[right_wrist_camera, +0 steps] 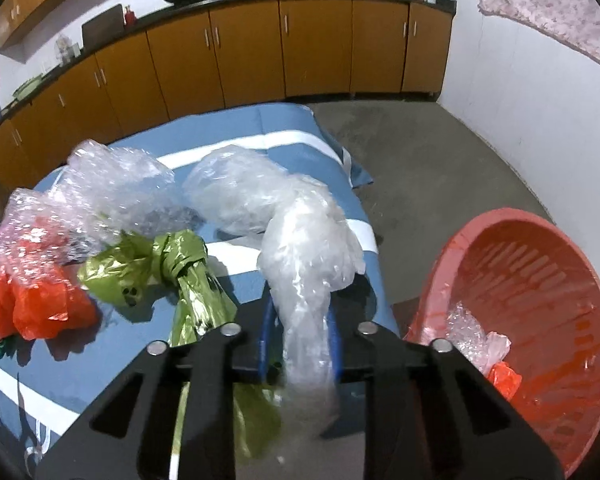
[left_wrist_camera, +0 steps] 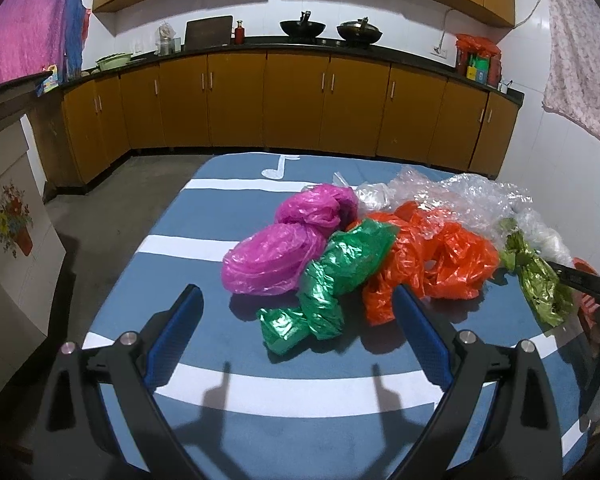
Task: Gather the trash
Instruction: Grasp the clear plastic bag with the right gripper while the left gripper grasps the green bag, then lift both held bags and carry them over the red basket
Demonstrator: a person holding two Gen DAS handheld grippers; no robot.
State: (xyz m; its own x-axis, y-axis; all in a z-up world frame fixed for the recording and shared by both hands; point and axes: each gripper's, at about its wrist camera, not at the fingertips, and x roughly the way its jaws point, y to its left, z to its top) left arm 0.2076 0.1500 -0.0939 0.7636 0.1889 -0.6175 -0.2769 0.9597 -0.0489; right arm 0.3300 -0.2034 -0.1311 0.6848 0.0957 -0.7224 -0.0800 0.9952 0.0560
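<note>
Plastic fills most of the blue striped counter (right_wrist_camera: 316, 128): in the right wrist view a long twist of clear plastic bag (right_wrist_camera: 300, 240) runs from the middle of the frame down to the lower centre, where the right gripper (right_wrist_camera: 300, 332) is clamped on its near end, the blue pads pressed against the film on both sides. Just left of it lies a knotted olive-green bag (right_wrist_camera: 180, 264), whose tail passes under the gripper body. At the right edge of the frame a red slotted basket (right_wrist_camera: 548, 248) stands tilted toward the camera, with bits of clear and orange film already inside.

In the left wrist view the left gripper (left_wrist_camera: 300, 308) hovers with its jaws wide apart and nothing between them, in front of a magenta bag (left_wrist_camera: 276, 252), a shiny green bag (left_wrist_camera: 332, 276) and an orange bag (left_wrist_camera: 432, 264), all bunched together and touching.

The step in hand looks like carrying the clear bag to the basket. To do it well, lift straight up first so the far bulk clears the counter without dragging the olive bag or the bubble wrap (right_wrist_camera: 112, 184) beside it, since film snags on film. Then swing right until the whole dangling length hangs over the basket's mouth, and release only once its tail is inside the rim.
</note>
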